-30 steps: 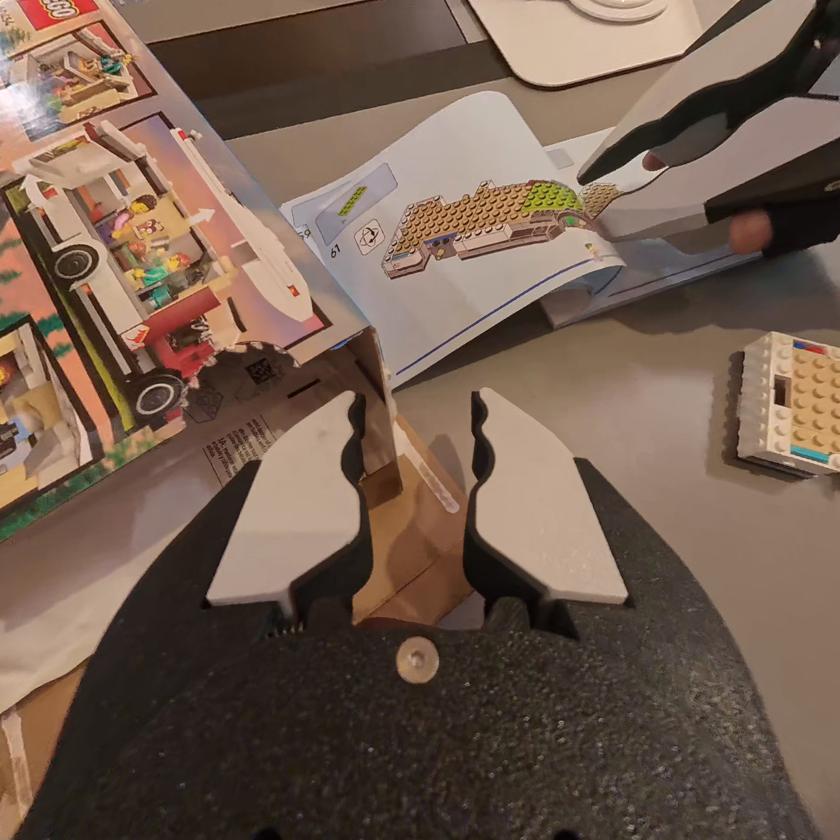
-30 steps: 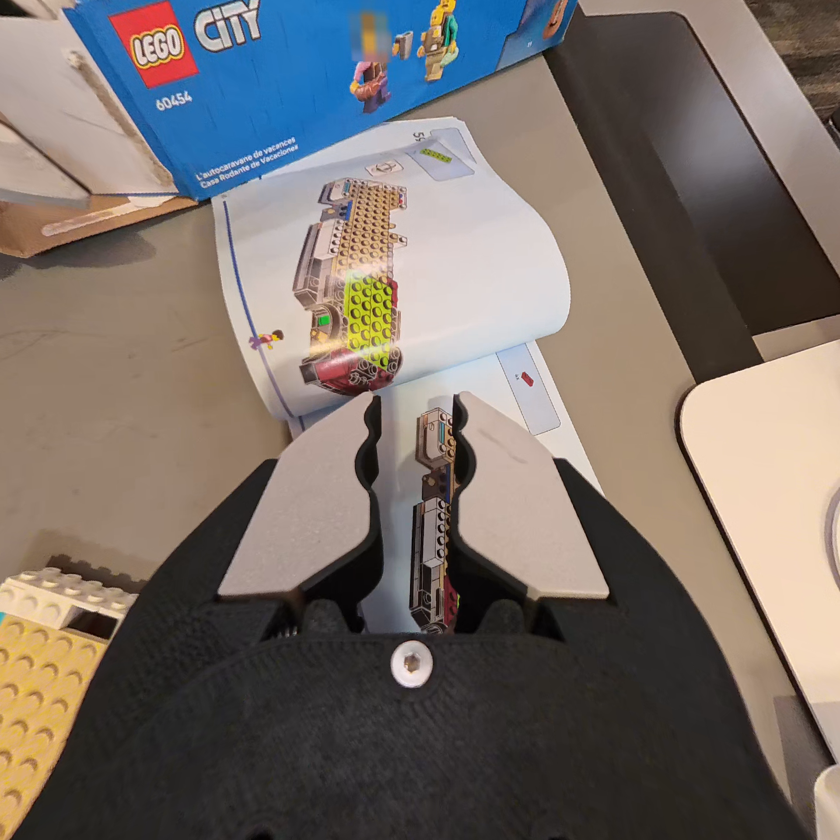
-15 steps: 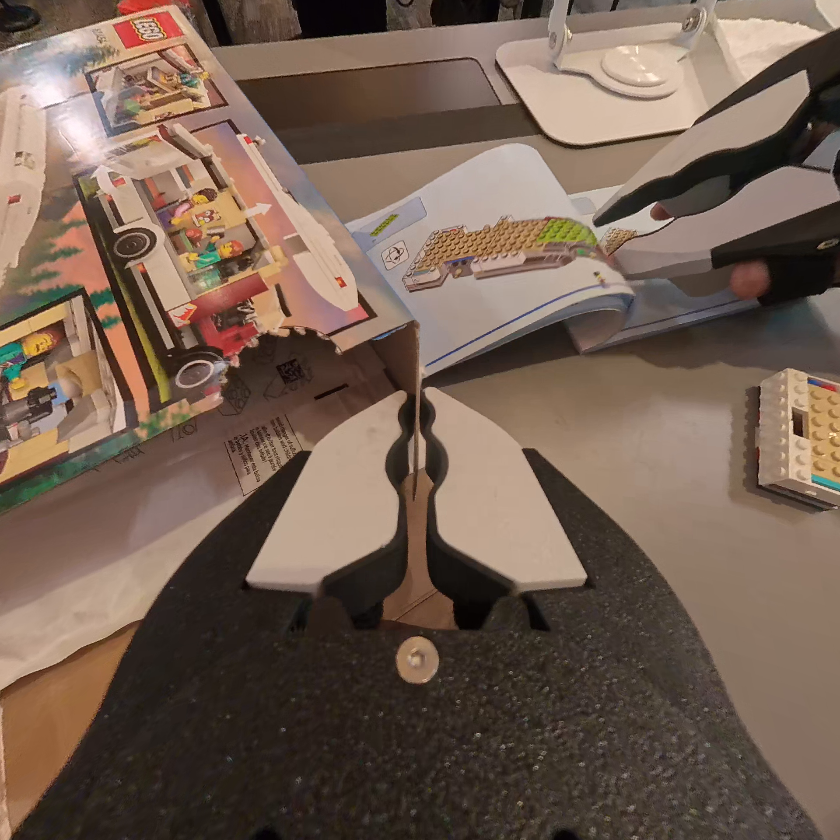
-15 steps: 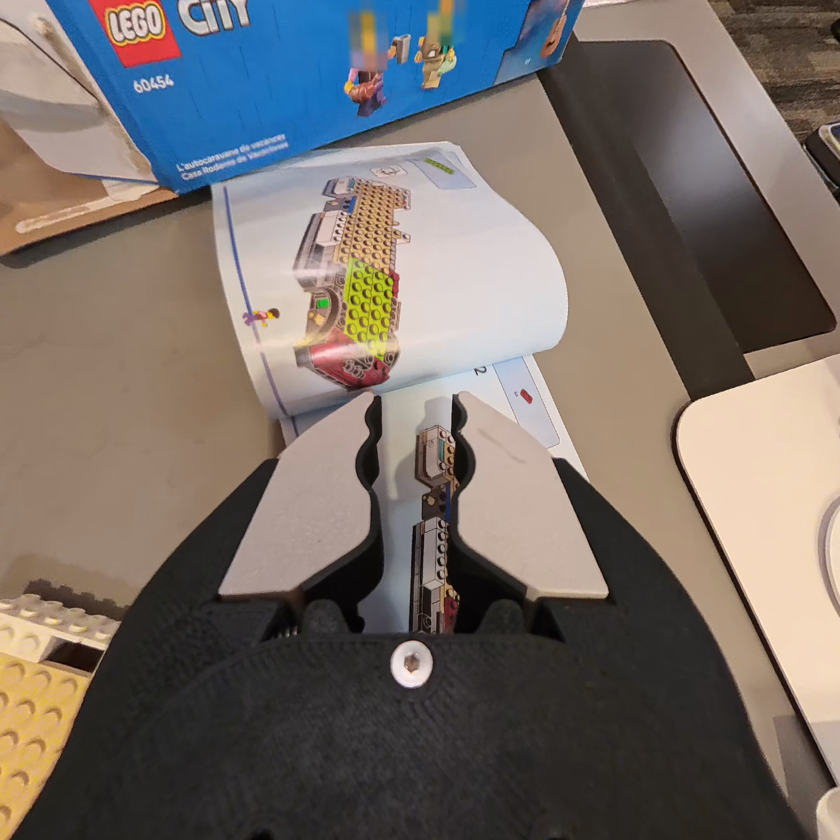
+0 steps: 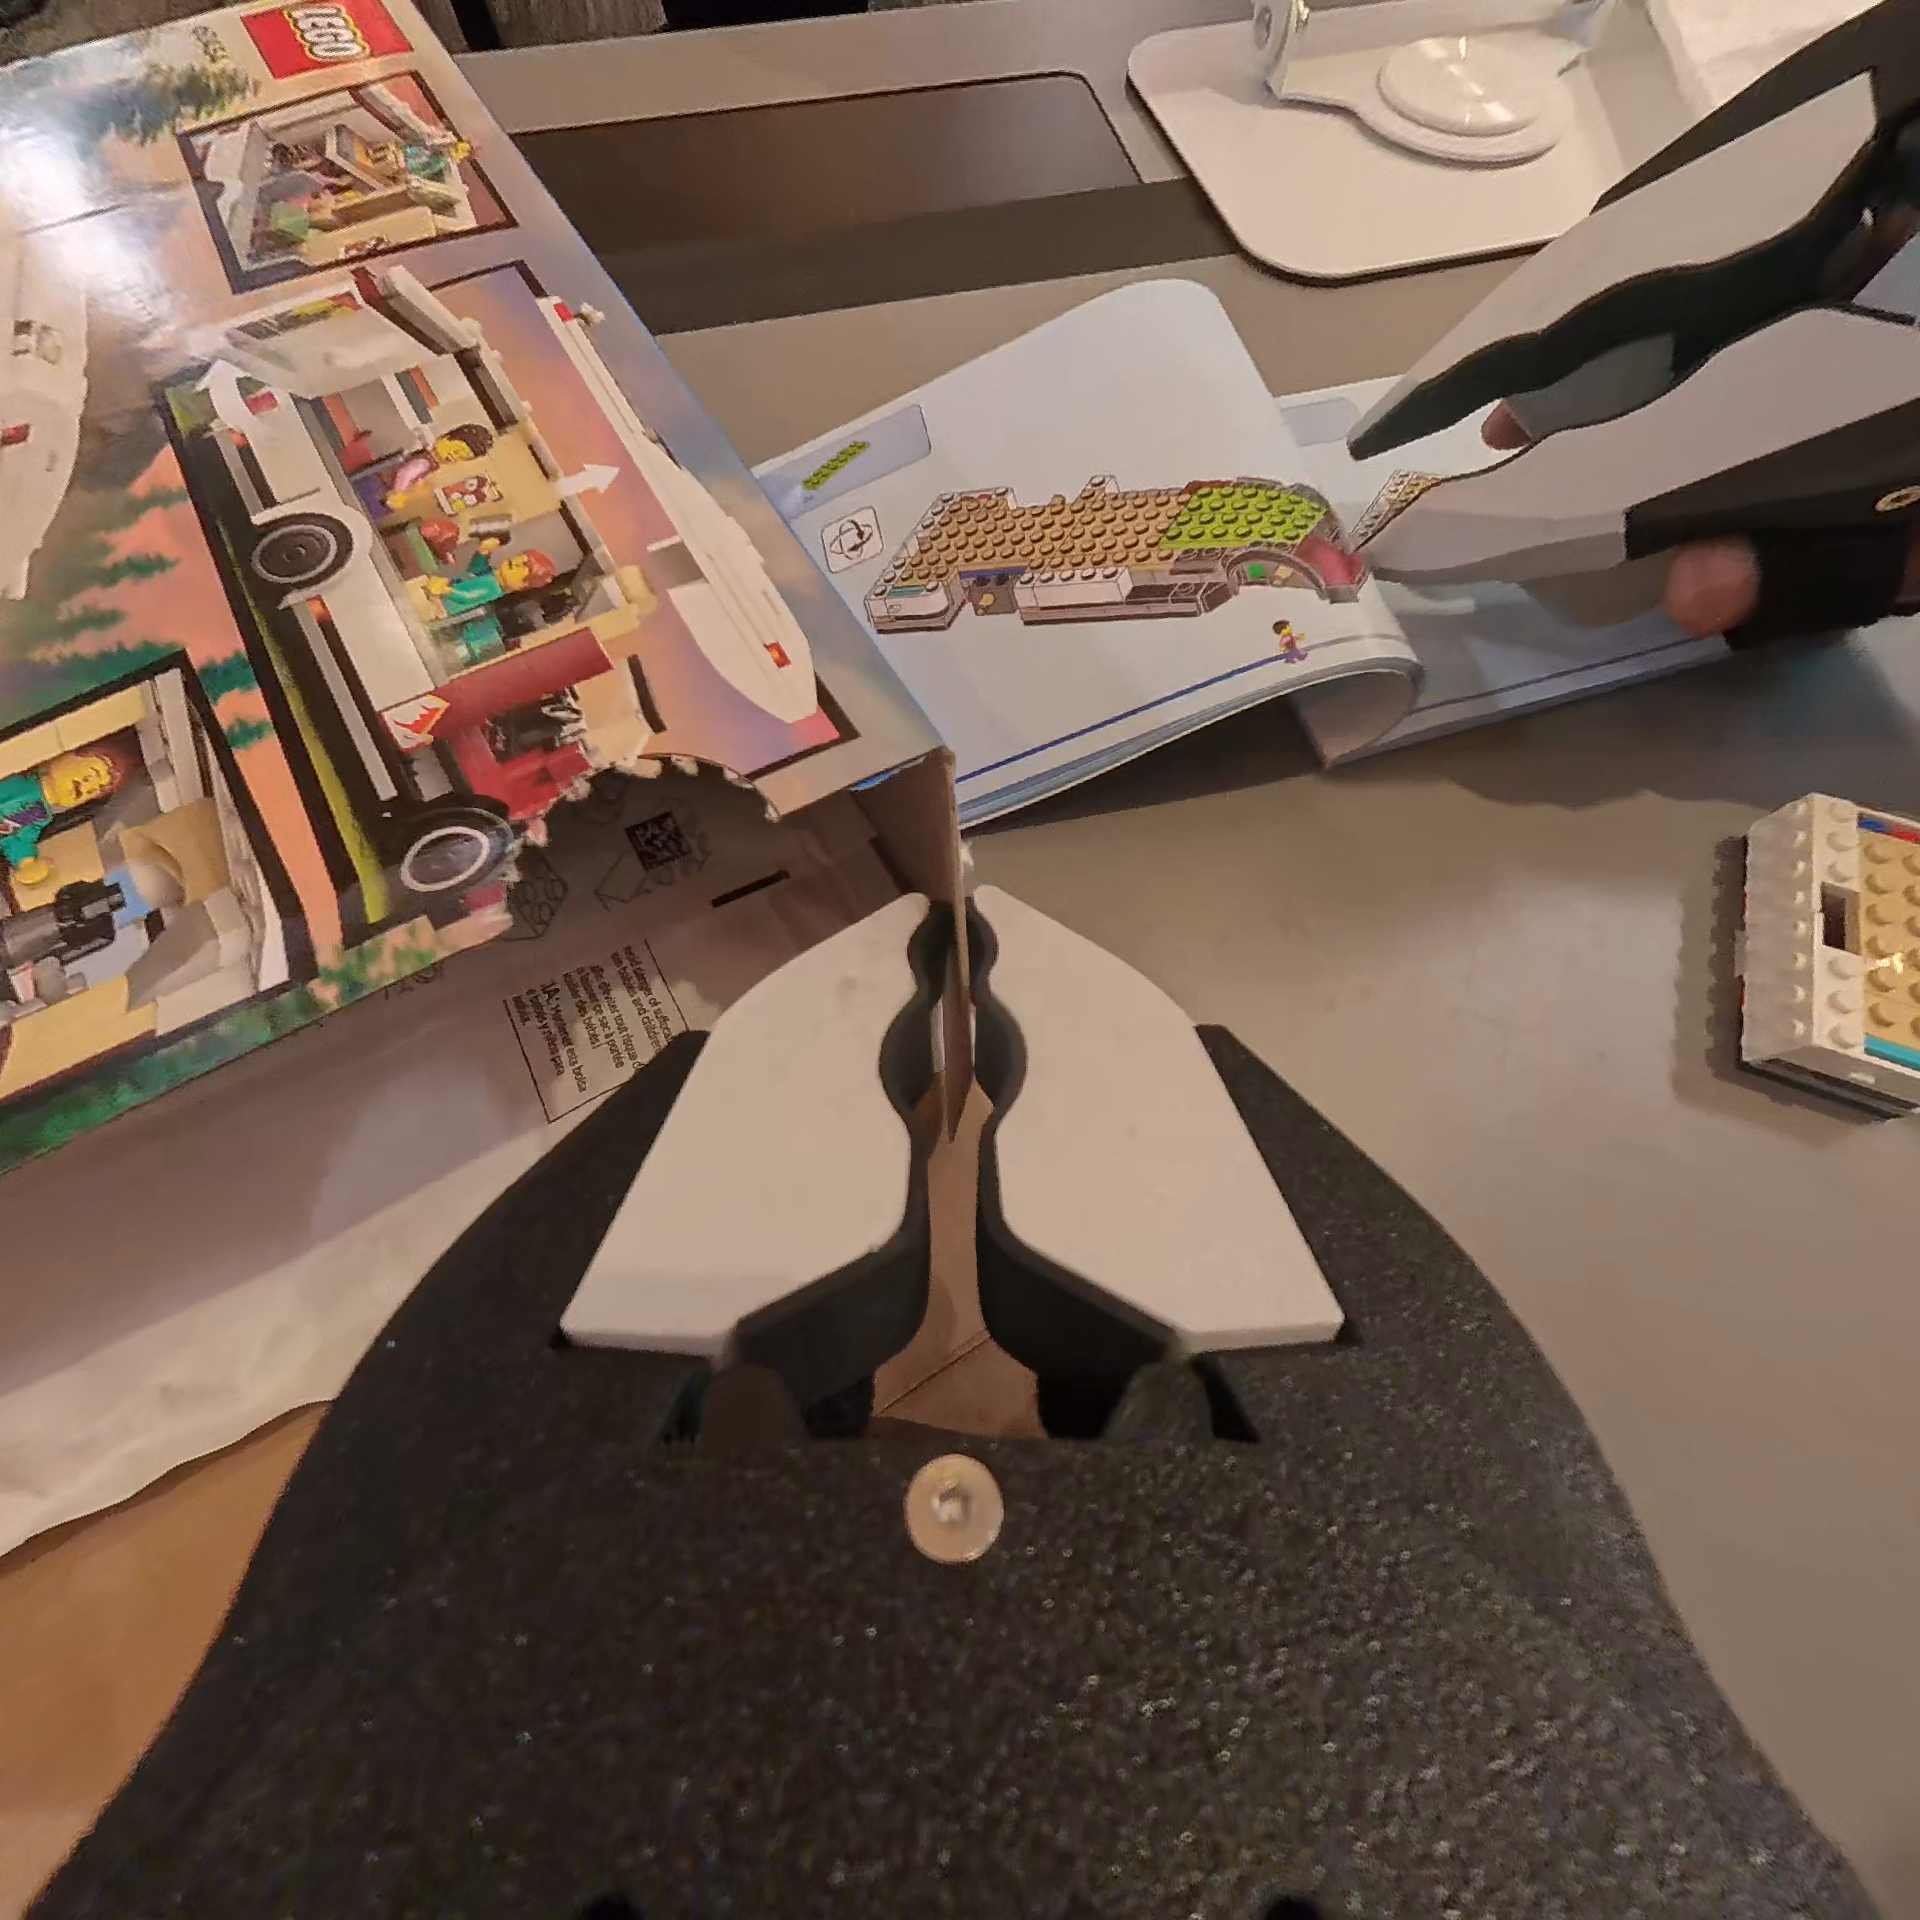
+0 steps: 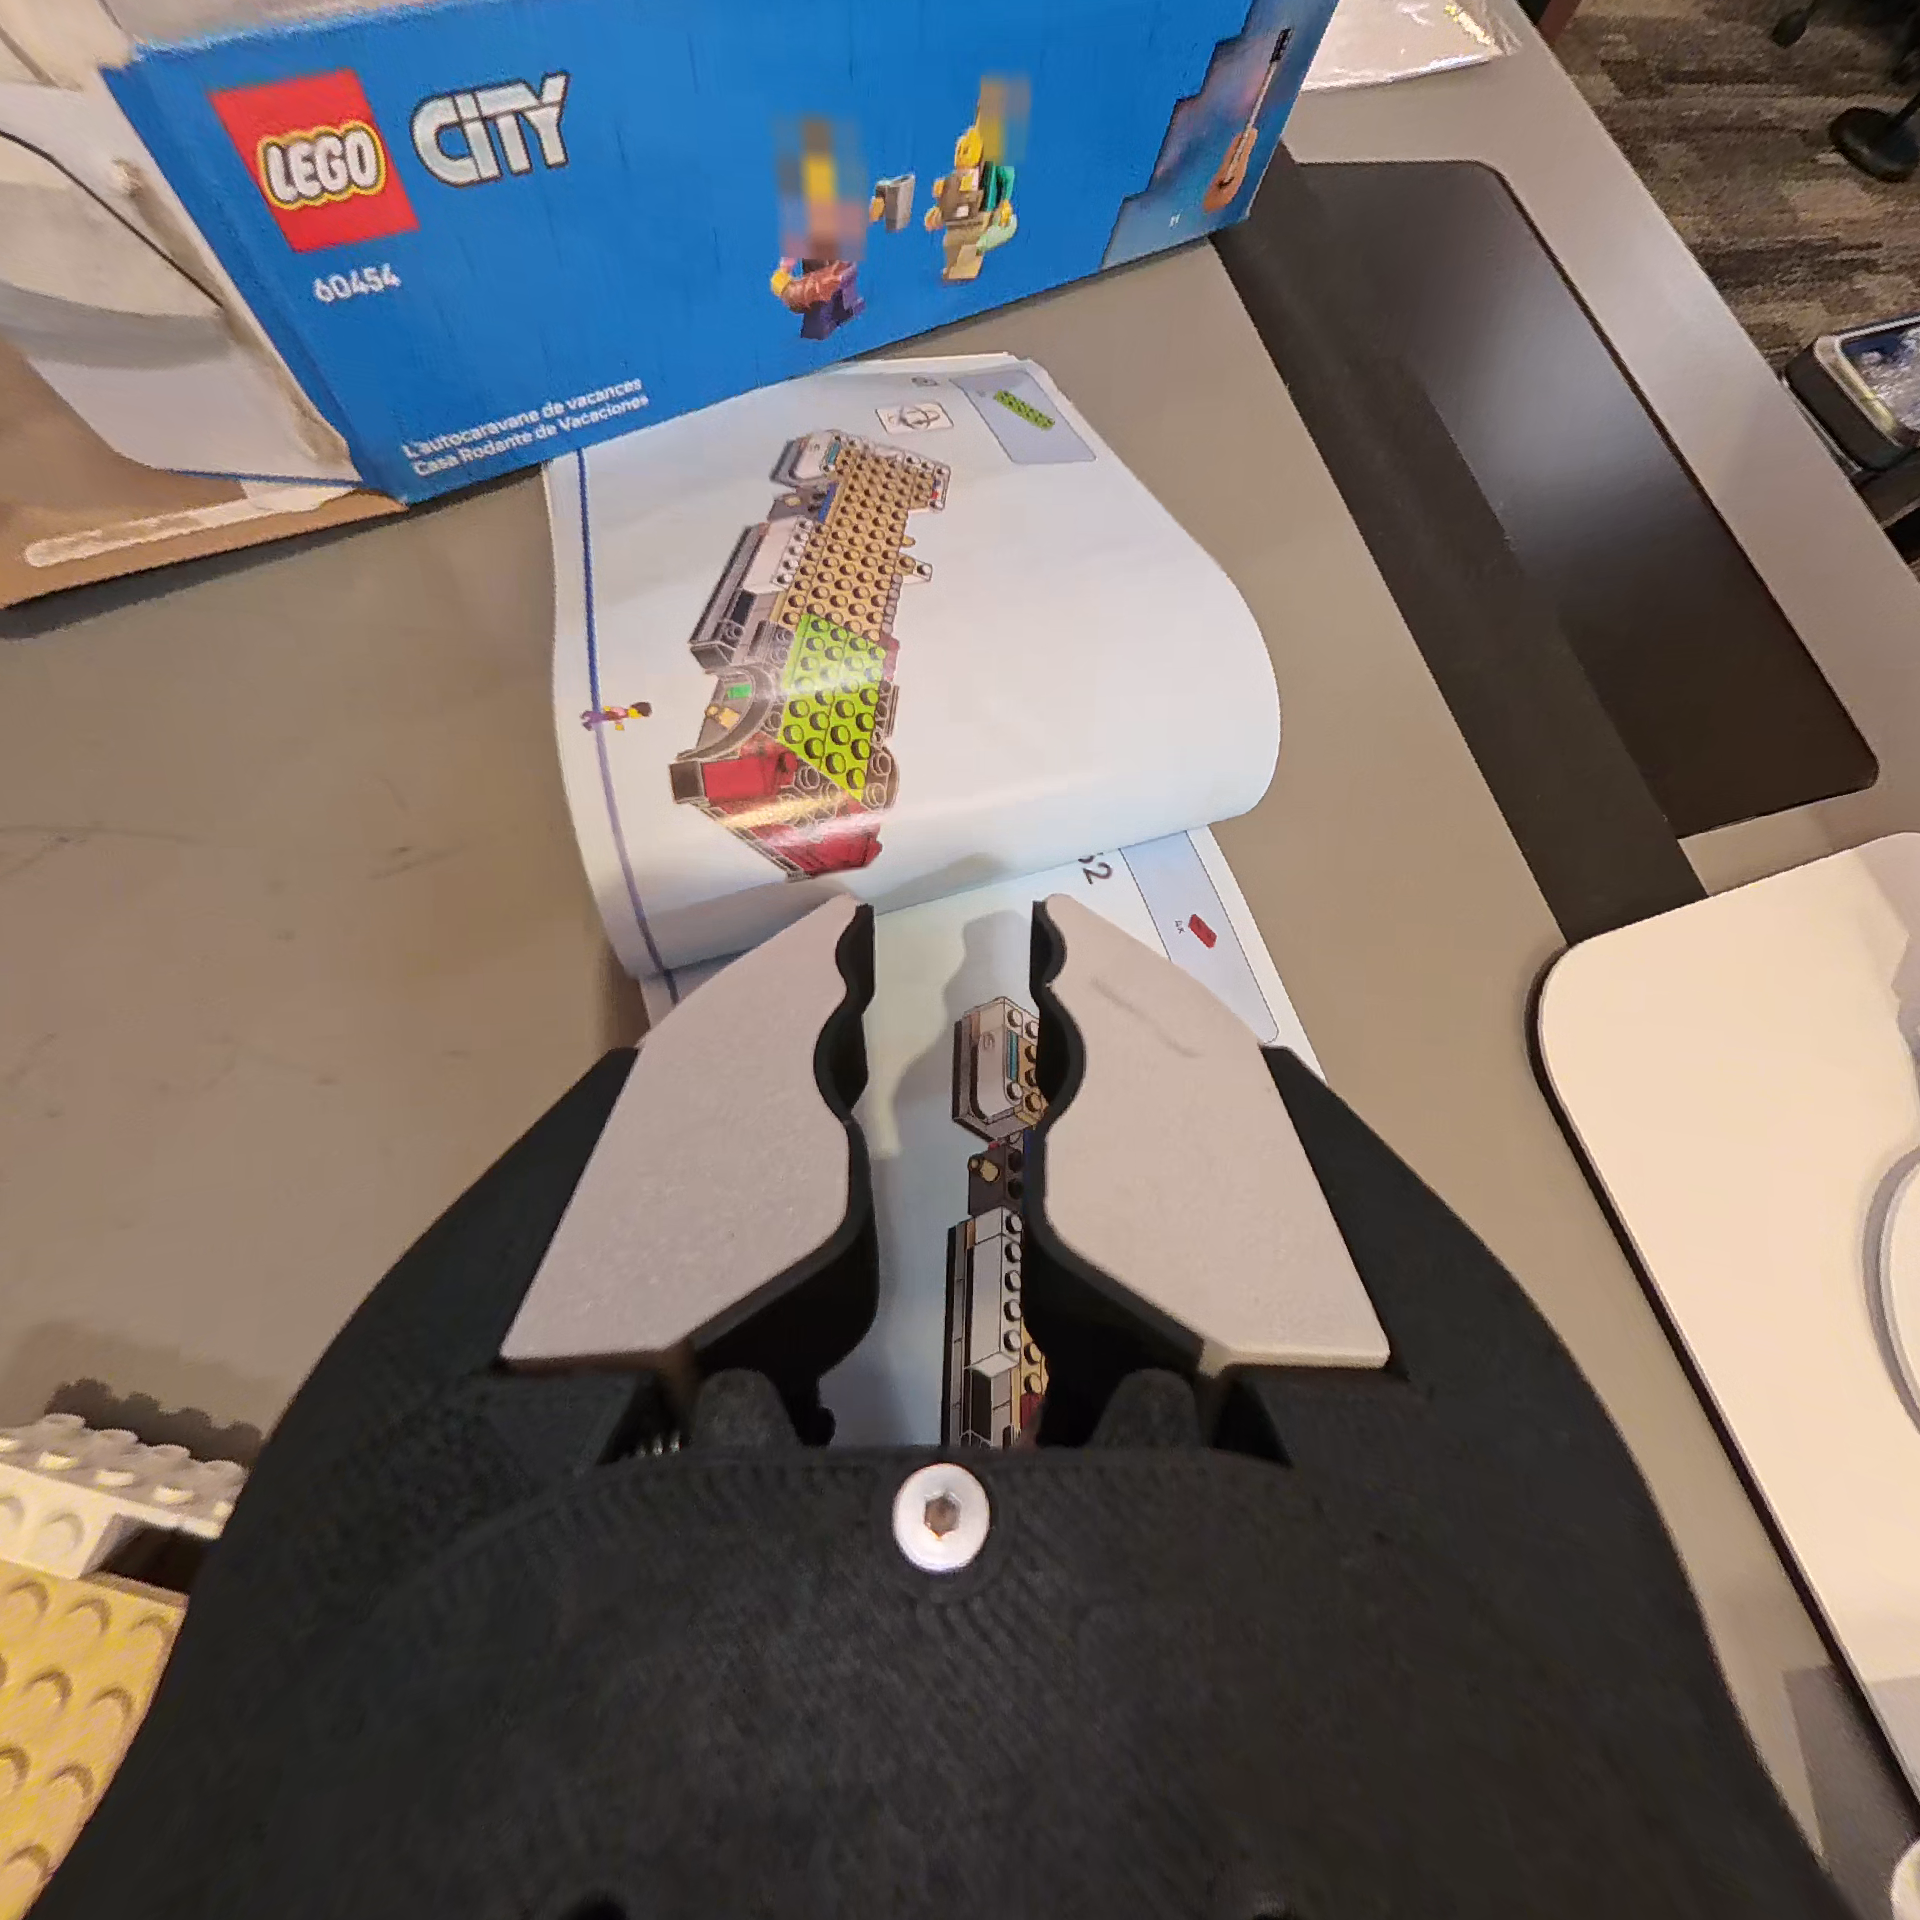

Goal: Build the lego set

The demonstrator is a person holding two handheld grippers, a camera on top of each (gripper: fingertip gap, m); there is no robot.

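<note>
My left gripper (image 5: 951, 904) is shut on the thin brown cardboard end flap (image 5: 920, 831) of a printed toy-brick box (image 5: 364, 468), which stands edge-on between the pads. The box's blue side shows in the right wrist view (image 6: 675, 208). My right gripper (image 6: 951, 914) is open and holds nothing. It is low over the right-hand page of an open instruction booklet (image 6: 935, 675), whose left page curls up. The left wrist view shows the right gripper (image 5: 1371, 499) at the booklet (image 5: 1091, 582). I cannot tell whether it touches the page.
A small white and tan brick build (image 5: 1839, 935) sits on the grey table at the right, and shows in the right wrist view (image 6: 62, 1558). A white flat stand base (image 6: 1745, 1143) lies to the right. A dark inset panel (image 6: 1558, 520) lies beyond the booklet. My right fingertips sit around 15 cm from my left ones.
My left gripper was open around the box flap a second ago and has since shut on it. It still holds the flap. The right gripper stays open over the booklet, almost still.
</note>
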